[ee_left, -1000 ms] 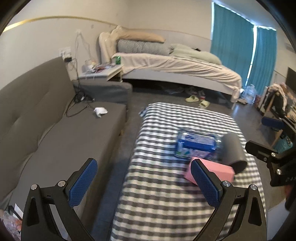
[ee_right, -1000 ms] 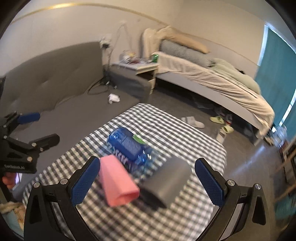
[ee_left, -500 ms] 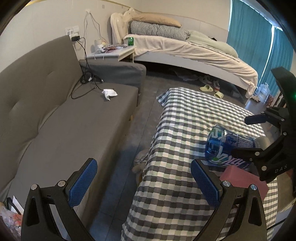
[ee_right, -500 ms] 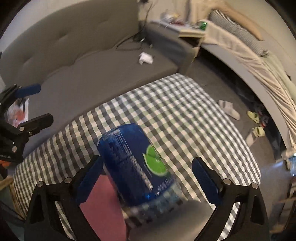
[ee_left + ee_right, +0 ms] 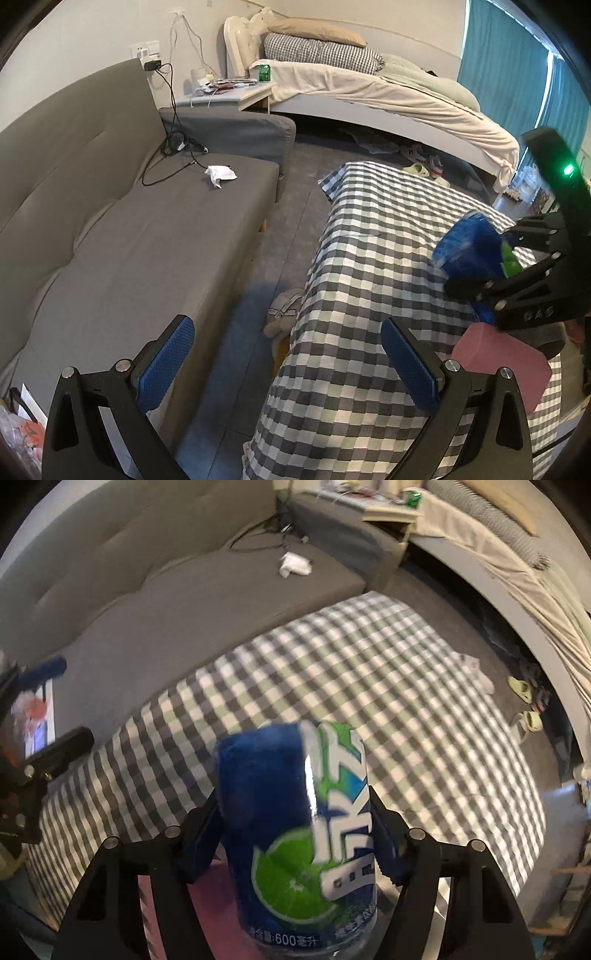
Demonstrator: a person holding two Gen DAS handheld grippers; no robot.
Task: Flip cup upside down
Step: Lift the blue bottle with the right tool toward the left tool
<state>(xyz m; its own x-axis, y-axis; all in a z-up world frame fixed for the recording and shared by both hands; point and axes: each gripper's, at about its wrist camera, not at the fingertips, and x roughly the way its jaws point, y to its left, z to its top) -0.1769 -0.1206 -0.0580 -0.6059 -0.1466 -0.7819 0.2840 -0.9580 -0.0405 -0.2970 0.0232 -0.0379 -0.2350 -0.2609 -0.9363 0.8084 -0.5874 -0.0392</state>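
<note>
A blue bottle [image 5: 291, 812] with a lime label fills the right wrist view, and my right gripper [image 5: 295, 834] is shut on its sides. From the left wrist view, that gripper [image 5: 517, 280] holds the bottle [image 5: 469, 251] above the checked tablecloth [image 5: 369, 258]. A pink cup [image 5: 506, 365] lies on its side on the cloth just below the bottle; it shows as a pink patch [image 5: 214, 897] under the right gripper. A dark grey cup [image 5: 546, 341] lies behind it, mostly hidden. My left gripper [image 5: 286, 328] is open, held over the table's left edge.
A grey sofa [image 5: 147, 240] runs along the left, with a white tissue [image 5: 219, 175] and a black cable [image 5: 173, 147] on it. Behind stand a nightstand [image 5: 229, 96] and a bed [image 5: 388, 96]. Slippers [image 5: 524, 701] lie on the floor past the table.
My right gripper moved in over the cups and shut on the blue bottle, which now stands raised off the cloth. The left gripper swung left, staying open.
</note>
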